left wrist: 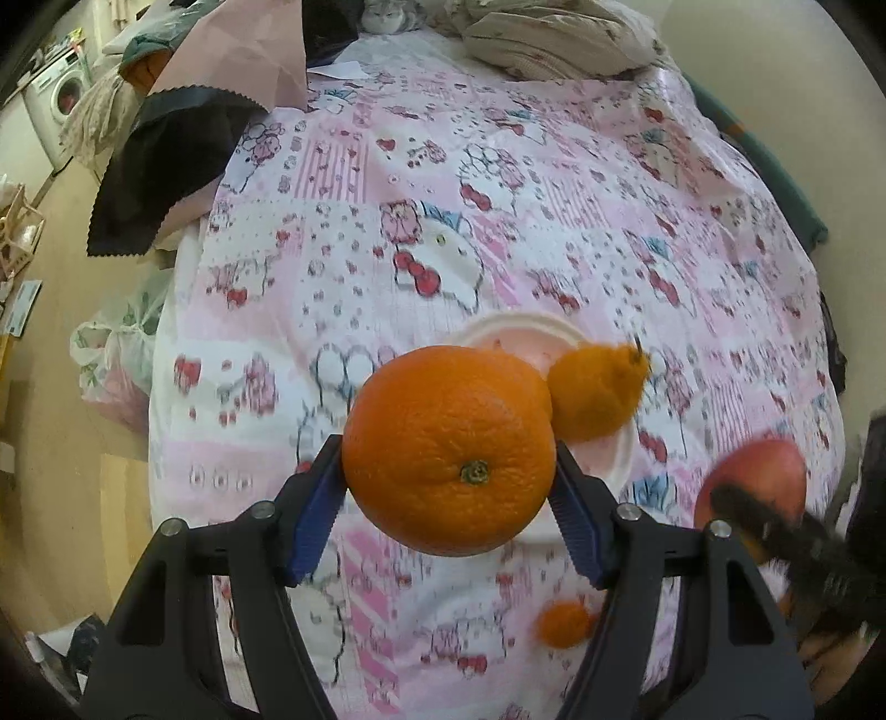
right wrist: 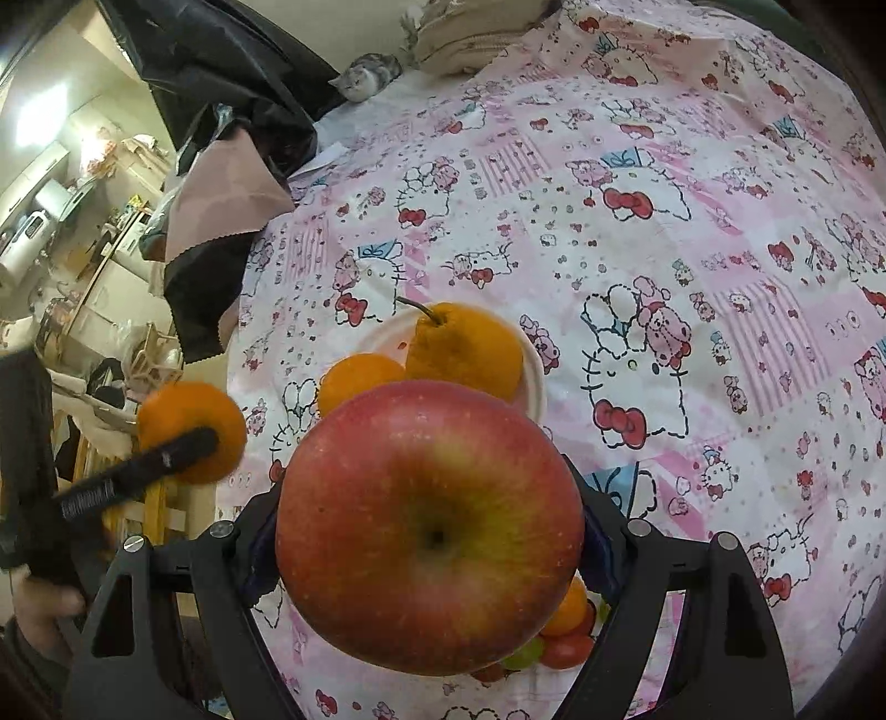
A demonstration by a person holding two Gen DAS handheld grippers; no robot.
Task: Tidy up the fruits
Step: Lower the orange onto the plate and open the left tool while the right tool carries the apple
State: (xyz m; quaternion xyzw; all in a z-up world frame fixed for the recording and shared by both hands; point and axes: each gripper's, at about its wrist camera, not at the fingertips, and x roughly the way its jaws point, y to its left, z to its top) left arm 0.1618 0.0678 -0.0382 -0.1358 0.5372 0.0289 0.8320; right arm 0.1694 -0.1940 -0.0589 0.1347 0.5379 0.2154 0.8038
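Observation:
My left gripper (left wrist: 448, 471) is shut on a large orange (left wrist: 448, 448) and holds it above the bed, just in front of a white plate (left wrist: 526, 327). A stemmed, bumpy orange citrus (left wrist: 595, 390) lies on that plate. My right gripper (right wrist: 429, 526) is shut on a big red apple (right wrist: 429, 526), held above the bed near the same plate (right wrist: 534, 365), where the stemmed citrus (right wrist: 465, 349) and a smaller orange (right wrist: 360, 379) show. The apple and right gripper appear at the right in the left wrist view (left wrist: 753, 476). The left gripper's orange shows in the right wrist view (right wrist: 191, 429).
A pink cartoon-print sheet (left wrist: 498, 194) covers the bed. A small orange (left wrist: 565, 623) lies on it near me. Small red, green and orange fruits (right wrist: 559, 637) lie under the apple. Dark and pink cloths (left wrist: 183, 138) hang at the left edge. A cat (right wrist: 368, 75) and pillow (left wrist: 554, 39) sit at the far end.

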